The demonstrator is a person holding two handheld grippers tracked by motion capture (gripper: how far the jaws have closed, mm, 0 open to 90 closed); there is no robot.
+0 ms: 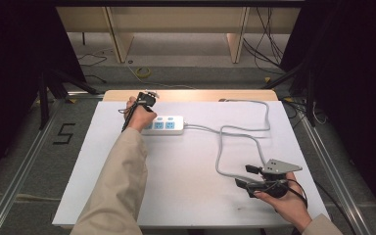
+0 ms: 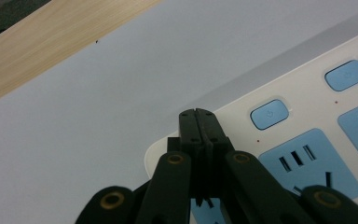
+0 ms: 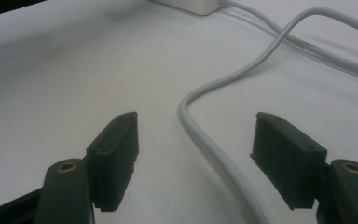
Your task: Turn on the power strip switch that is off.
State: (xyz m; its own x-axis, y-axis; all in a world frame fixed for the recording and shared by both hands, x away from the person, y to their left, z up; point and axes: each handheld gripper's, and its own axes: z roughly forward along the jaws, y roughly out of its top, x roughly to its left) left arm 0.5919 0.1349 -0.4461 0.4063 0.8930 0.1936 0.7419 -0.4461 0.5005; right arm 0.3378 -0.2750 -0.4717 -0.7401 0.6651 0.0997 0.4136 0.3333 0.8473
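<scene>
The white power strip (image 1: 164, 125) lies toward the far left of the bench (image 1: 186, 196), its grey cable (image 1: 235, 142) looping across to the right. The left tool (image 2: 198, 114) has its jaws pressed fully together, holding nothing, its tip at the strip's end beside a blue switch button (image 2: 269, 114) — a press looks near, not yet made. The right tool (image 3: 193, 140) rests wide open and empty, with the cable running between its jaws, untouched. The high view gives the whole layout; the left gripper view alone reveals the buttons and sockets (image 2: 307, 163).
</scene>
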